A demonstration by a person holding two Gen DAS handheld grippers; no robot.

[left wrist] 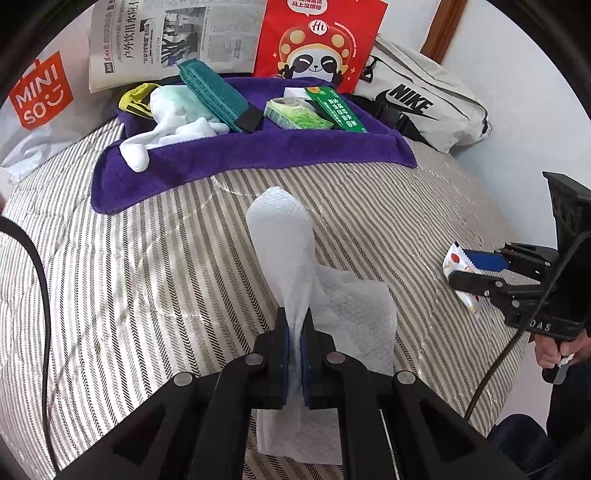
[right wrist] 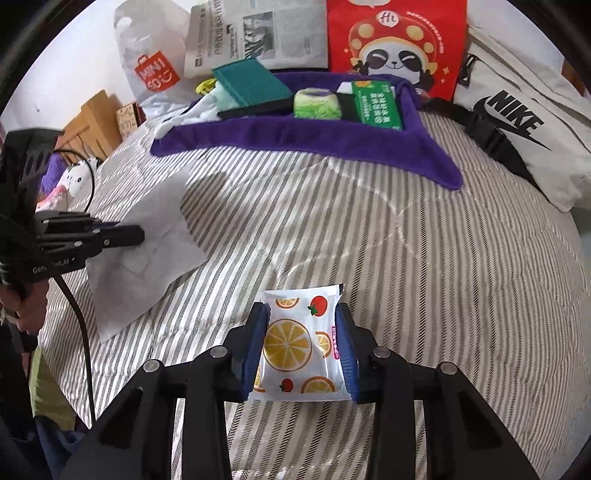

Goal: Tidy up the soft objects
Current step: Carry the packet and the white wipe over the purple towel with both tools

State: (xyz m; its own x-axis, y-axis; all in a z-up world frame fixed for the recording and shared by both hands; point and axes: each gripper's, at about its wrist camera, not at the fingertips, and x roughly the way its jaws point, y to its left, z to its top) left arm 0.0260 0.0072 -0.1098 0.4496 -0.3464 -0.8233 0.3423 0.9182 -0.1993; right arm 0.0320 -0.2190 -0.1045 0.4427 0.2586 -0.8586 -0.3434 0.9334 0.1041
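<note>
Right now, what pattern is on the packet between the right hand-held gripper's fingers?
White packet printed with orange slices and small tomatoes; clearest in the right wrist view.

I see both pictures bright with soft daylight. On the striped bedspread [left wrist: 184, 258] thin wavy lines of light shine, and pale patches lie across it. The white tissue sheet [left wrist: 280, 236] glows so bright that its bumps almost wash out. In my right view it drops a soft grey shadow on the stripes. The fruit-print packet [right wrist: 299, 350] has a little shiny glare on its wrapper. Both pictures are round like a fishbowl, with black corners, and the straight stripes bend near the edges. Far things, like the newspaper [left wrist: 166, 33], look a bit fuzzy. The close black arms at the bottom look dark and smooth.
</note>
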